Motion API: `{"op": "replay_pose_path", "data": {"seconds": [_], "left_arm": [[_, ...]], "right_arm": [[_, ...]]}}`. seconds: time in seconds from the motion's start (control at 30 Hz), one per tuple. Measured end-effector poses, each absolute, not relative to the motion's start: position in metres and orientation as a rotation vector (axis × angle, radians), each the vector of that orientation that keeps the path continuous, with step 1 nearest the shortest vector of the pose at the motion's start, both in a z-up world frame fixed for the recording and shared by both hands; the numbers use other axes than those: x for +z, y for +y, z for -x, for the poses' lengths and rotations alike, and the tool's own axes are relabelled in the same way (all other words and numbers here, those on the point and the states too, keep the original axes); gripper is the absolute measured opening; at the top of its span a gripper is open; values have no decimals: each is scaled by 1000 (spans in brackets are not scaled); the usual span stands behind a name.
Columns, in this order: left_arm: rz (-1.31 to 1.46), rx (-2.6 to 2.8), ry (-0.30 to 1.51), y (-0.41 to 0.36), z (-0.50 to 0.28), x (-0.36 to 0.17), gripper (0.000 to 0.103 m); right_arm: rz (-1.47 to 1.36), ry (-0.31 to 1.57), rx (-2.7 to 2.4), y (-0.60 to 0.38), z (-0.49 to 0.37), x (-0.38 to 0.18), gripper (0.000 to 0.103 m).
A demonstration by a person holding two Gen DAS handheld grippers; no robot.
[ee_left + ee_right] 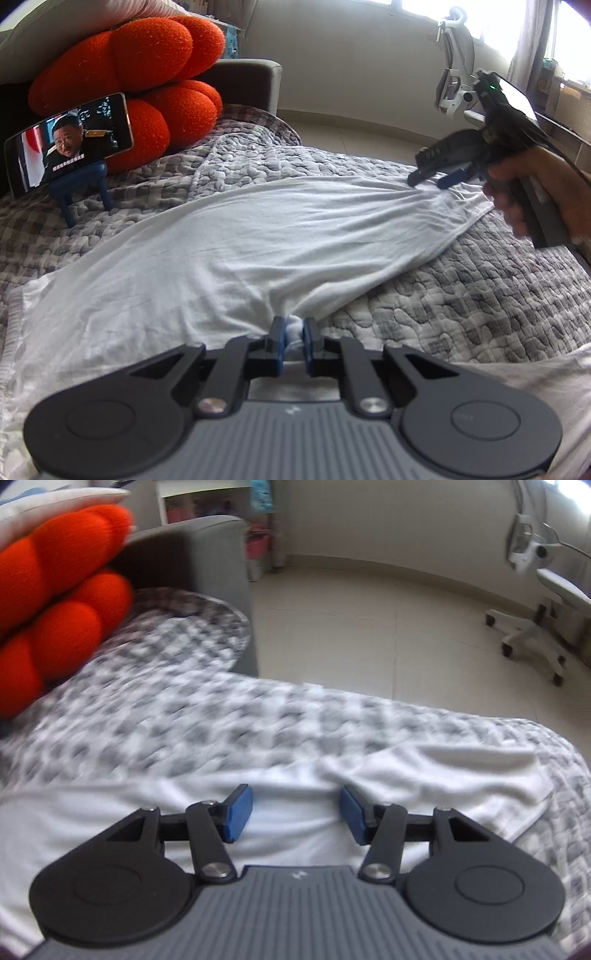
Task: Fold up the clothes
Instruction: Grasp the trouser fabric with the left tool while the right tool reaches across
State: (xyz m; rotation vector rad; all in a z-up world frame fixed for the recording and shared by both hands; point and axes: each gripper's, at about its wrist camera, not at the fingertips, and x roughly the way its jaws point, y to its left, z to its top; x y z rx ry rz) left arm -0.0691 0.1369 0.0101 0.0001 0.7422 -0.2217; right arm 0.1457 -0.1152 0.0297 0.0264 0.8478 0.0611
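A white garment (236,243) lies stretched across a grey checkered quilt (461,295). My left gripper (294,332) is shut on a bunched edge of the garment at its near side. My right gripper (430,181) is at the garment's far right end, held in a hand, just above the cloth. In the right wrist view my right gripper (296,812) is open with its blue pads (238,812) spread over the white garment (406,775), holding nothing.
An orange puffy cushion (129,85) sits at the back left, with a phone (70,140) on a blue stand in front of it. A grey armrest (243,81), tiled floor (369,627) and a white office chair (543,602) lie beyond the quilt's edge.
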Motion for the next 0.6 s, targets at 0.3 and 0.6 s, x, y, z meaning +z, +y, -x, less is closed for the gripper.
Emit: {"op": "replay_pose_path", "data": {"seconds": [0.3,0.6], "left_arm": [[5,-248,737,141,68,9,11],[11,-247,727,142,67,7,13]], "right_arm": [[-164,827,-57,-193,-164,24,55],[-132,757,-122,-275,-161,39,54]]}}
